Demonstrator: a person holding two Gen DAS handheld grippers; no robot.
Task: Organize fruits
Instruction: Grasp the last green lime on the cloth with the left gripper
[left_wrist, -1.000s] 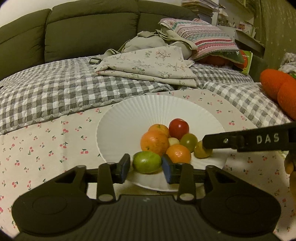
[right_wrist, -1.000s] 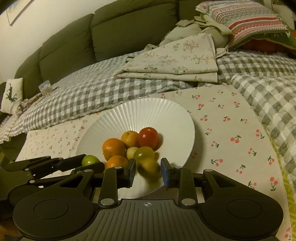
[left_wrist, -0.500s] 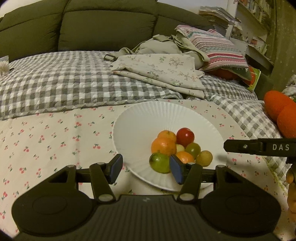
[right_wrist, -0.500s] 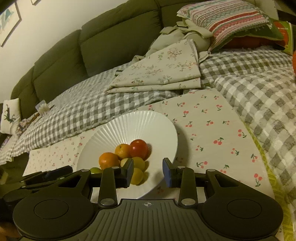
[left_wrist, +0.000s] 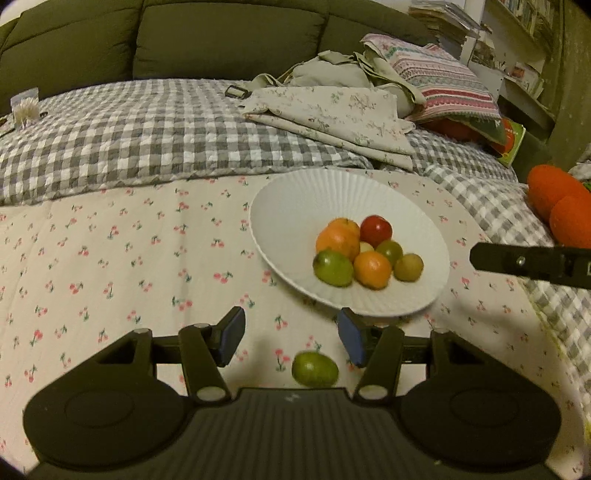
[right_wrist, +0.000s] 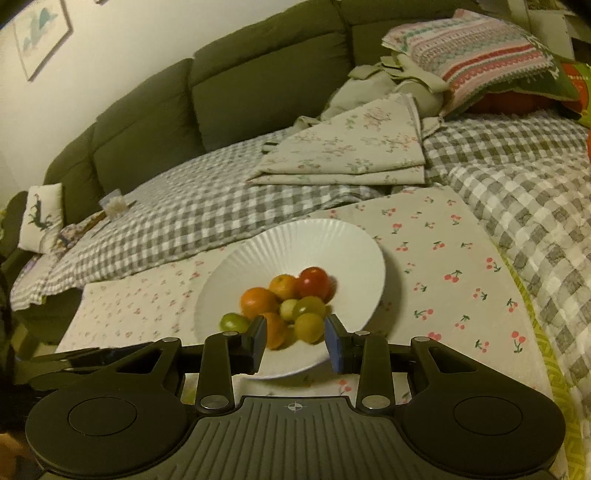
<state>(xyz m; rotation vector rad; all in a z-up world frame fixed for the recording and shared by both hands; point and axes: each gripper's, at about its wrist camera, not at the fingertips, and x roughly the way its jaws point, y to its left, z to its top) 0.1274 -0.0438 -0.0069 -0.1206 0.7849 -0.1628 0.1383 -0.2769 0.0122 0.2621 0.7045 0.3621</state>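
Observation:
A white ribbed plate (left_wrist: 295, 206) on a cherry-print cloth (left_wrist: 110, 258) holds several fruits: oranges, a red tomato (left_wrist: 376, 230), green and yellow ones, and a green lime (left_wrist: 332, 267) at its near left. My left gripper (left_wrist: 290, 339) is open and empty above the cloth, short of the plate. A second green lime (left_wrist: 314, 368) lies on the cloth just below its fingers. My right gripper (right_wrist: 295, 341) is open over the plate's (right_wrist: 332, 243) near rim, with a yellow fruit (right_wrist: 309, 326) between its fingers but not touched.
A grey checked blanket (left_wrist: 129, 129), folded floral cloths (left_wrist: 332, 114), a striped pillow (left_wrist: 443, 81) and a green sofa back (left_wrist: 184, 37) lie behind. An orange plush (left_wrist: 561, 206) is at the right. The right gripper's finger (left_wrist: 532, 264) shows right of the plate.
My left gripper let go of the green lime on the plate, opened wide and drew back. A second lime has come into view below it. My right gripper backed off a little.

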